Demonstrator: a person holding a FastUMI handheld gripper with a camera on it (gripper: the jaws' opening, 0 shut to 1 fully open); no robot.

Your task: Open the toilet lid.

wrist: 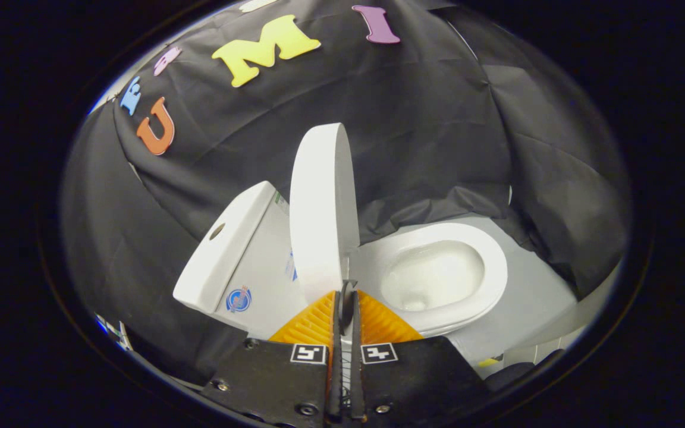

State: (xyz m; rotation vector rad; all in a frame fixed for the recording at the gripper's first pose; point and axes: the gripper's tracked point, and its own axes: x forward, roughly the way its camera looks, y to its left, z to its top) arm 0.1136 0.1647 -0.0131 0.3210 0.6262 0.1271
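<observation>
Gripper view: we note the gripper (344,297) clenched on the raised lid (319,208) edge; rigid, hinged, smooth.

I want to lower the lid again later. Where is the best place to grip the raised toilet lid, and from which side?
Probably the lid's free rim, the thin edge just ahead of the closed gripper. The lid stands raised between tank and bowl, so come from the bowl side, one finger on each face.

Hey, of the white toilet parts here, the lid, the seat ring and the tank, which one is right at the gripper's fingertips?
The lid, raised edge-on between the tank and seat ring; its lower edge meets the nearly closed gripper.
</observation>
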